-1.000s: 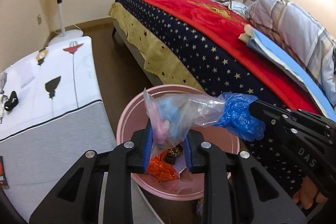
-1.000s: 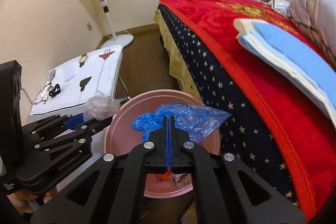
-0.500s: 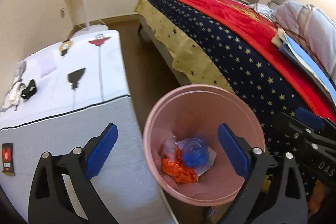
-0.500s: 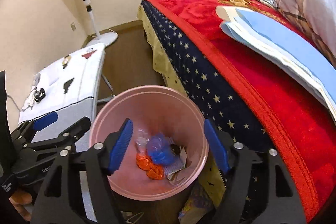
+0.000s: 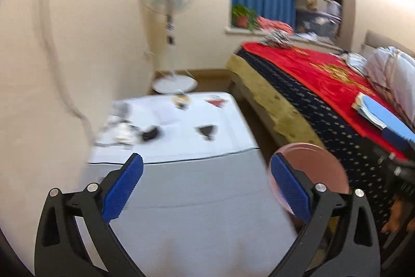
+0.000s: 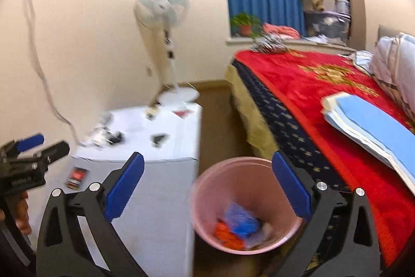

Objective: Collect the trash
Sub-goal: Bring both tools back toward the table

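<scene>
A pink trash bin (image 6: 246, 207) stands on the floor between the white table and the bed. It holds a blue plastic bag (image 6: 240, 221), orange scraps (image 6: 228, 235) and other bits. In the left wrist view only the bin's rim (image 5: 324, 168) shows, behind the right finger. My right gripper (image 6: 207, 188) is open and empty above the bin's left side. My left gripper (image 5: 206, 190) is open and empty over the table's grey front. It also shows at the left of the right wrist view (image 6: 28, 152).
A white table (image 5: 181, 126) carries small dark items and a cable (image 5: 124, 131). A standing fan (image 6: 166, 25) is behind it. The bed with a red star-edged blanket (image 6: 324, 105) and a folded blue sheet (image 6: 373, 131) fills the right side.
Both grippers opened and dropped the clear and blue bags into the bin, then lifted and swung away to the left. The views now blur with motion.
</scene>
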The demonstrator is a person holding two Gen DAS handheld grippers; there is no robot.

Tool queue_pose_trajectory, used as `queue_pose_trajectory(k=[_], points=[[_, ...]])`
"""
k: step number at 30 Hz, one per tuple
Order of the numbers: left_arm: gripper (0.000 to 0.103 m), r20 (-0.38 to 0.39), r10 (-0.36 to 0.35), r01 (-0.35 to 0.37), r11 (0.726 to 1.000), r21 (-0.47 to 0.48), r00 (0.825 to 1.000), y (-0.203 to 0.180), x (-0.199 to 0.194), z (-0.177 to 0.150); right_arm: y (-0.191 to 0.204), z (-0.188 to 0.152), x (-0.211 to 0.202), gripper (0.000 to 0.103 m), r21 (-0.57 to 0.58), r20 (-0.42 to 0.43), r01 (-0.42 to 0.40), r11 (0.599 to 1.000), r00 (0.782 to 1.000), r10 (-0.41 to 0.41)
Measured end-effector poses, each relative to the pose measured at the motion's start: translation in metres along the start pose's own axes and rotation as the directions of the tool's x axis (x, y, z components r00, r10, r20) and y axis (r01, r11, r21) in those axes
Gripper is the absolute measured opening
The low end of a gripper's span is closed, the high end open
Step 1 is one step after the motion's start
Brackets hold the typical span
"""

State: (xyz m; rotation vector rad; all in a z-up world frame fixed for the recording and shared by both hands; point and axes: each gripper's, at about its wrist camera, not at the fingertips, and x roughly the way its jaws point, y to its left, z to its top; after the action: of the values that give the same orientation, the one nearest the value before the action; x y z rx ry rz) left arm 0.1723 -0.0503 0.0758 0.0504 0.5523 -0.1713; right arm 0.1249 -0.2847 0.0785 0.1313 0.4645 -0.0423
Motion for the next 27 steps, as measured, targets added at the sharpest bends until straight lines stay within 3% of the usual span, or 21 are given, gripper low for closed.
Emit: queue_pose_trajectory(k=[5,13,17,27], points=[[0.096,0.027,0.088,-0.086,0.993,-0.075,0.996,0.057,-0.050,-0.012,0.041,-0.002,-0.027,0.098,0.041,0.043,-0.099,0.994,0.994,0.097],[0.096,0.040,0.243,-0.239,0.967,-0.088,0.969,0.105,-0.084,-0.029,0.109,-0.020,-0.034,0.098,-0.040,-0.010,-0.196,0.980,0.981,0.196],[0.096,0.033,0.265,-0.261,0.961,-0.088,0.964,0.115,-0.082,-0.032,0.129,-0.025,-0.030,0.098,-0.091,-0.021,-0.198,0.976,0.980,0.196],[0.096,-0.014,0.248,-0.248,0.959,-0.138,0.969,0.139,-0.041,-0.038,0.149,-0.026,0.011,0.098,-0.123,-0.076,-0.179,0.976,0.982,0.171]])
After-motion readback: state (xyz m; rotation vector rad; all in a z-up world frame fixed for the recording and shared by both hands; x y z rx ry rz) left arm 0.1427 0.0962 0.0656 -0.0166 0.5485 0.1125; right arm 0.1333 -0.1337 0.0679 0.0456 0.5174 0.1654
